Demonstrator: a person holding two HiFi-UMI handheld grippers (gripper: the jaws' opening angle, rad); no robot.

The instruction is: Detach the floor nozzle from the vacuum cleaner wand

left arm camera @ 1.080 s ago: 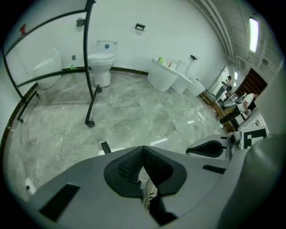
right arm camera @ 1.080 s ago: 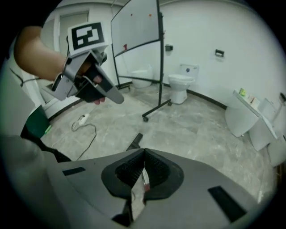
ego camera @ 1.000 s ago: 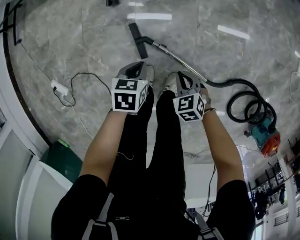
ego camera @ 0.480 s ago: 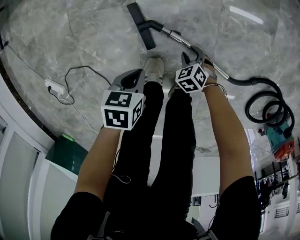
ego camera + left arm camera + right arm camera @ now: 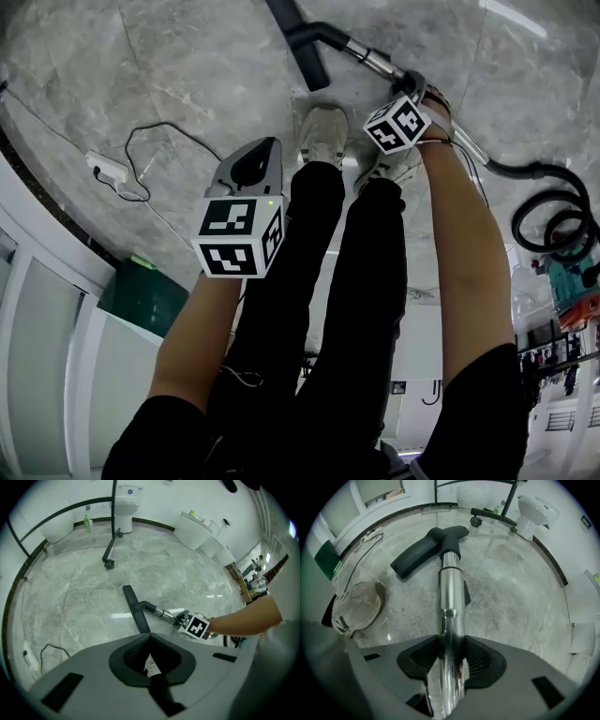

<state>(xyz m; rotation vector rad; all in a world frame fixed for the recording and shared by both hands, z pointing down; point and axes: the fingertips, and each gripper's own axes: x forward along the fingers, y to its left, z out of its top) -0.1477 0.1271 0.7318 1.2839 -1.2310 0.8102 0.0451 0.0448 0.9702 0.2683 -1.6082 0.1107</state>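
The black floor nozzle (image 5: 302, 42) lies on the marble floor, joined by a black elbow to the chrome wand (image 5: 375, 61). It also shows in the left gripper view as a dark bar (image 5: 136, 613). My right gripper (image 5: 412, 89) points down over the wand just behind the elbow. Its jaws are opening and straddle the chrome wand (image 5: 451, 592), with the nozzle (image 5: 424, 550) ahead. I cannot see the pads pressing. My left gripper (image 5: 253, 164) hangs above the floor left of the person's legs, shut and empty (image 5: 150, 641).
The person's pale shoes (image 5: 323, 136) stand just short of the wand. A black hose (image 5: 548, 216) coils right toward the teal and red vacuum body (image 5: 577, 281). A power strip (image 5: 103, 167) with a cable lies at left, near a green box (image 5: 141, 295).
Both grippers have sunk toward the floor. The right one dropped onto the wand and its jaws opened around it. The left stayed shut.
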